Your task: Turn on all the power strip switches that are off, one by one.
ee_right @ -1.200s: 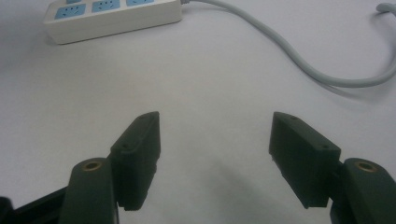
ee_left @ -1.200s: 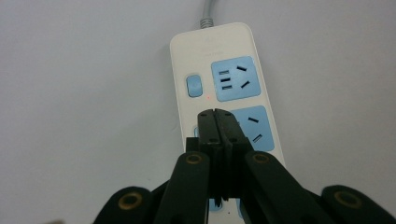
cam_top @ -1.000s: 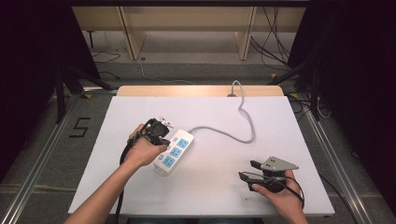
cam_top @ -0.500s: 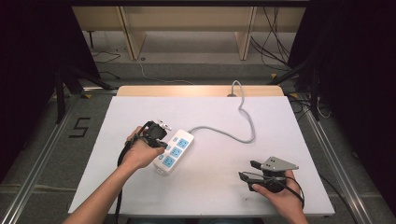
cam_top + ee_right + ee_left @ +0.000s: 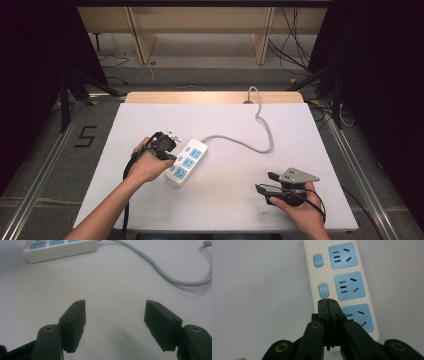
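One floor marking can be read
A dark numeral "5" (image 5: pixel 86 136) stands on the grey floor (image 5: pixel 45 165) to the left of the table (image 5: pixel 150 112), near its far left corner; the faint print at the far end of the power strip (image 5: pixel 342 285) is too small to read

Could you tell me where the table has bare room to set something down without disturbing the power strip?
The white table is bare along its far left, and between the power strip and the right hand-held gripper. It is also bare right of the grey cable. It is crowded where the left hand-held gripper, jaws shut, meets the strip.
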{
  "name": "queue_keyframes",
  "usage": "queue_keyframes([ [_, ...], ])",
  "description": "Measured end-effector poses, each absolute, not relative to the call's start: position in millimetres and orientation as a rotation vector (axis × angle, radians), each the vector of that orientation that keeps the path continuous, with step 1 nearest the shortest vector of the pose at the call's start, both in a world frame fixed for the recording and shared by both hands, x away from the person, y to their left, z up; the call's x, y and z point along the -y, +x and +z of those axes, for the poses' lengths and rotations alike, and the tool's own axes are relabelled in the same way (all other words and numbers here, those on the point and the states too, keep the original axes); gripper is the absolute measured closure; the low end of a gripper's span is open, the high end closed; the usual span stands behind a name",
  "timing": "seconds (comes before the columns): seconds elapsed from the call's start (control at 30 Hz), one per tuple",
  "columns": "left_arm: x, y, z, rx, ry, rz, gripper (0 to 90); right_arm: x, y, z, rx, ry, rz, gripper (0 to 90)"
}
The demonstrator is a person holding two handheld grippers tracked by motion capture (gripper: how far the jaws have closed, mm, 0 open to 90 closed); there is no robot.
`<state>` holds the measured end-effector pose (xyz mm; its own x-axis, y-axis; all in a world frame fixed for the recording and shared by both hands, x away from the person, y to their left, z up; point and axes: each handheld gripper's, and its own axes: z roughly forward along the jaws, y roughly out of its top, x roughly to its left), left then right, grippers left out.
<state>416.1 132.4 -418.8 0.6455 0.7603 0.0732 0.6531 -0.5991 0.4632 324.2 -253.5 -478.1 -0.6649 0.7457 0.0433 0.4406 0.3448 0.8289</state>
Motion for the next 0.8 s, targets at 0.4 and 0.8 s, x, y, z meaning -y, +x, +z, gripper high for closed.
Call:
queue_keyframes([
  [0.4,-132.4,413.9,-426.5,-1.12,2.503,0.34,89.5,253.7,324.3,-478.1,-2.27,1.052,1.239,34.9],
  [0.8,-133.1,416.2,-435.4,-1.136,2.502,0.317,89.5,254.4,324.4,-478.0,-2.27,1.054,1.237,34.9],
])
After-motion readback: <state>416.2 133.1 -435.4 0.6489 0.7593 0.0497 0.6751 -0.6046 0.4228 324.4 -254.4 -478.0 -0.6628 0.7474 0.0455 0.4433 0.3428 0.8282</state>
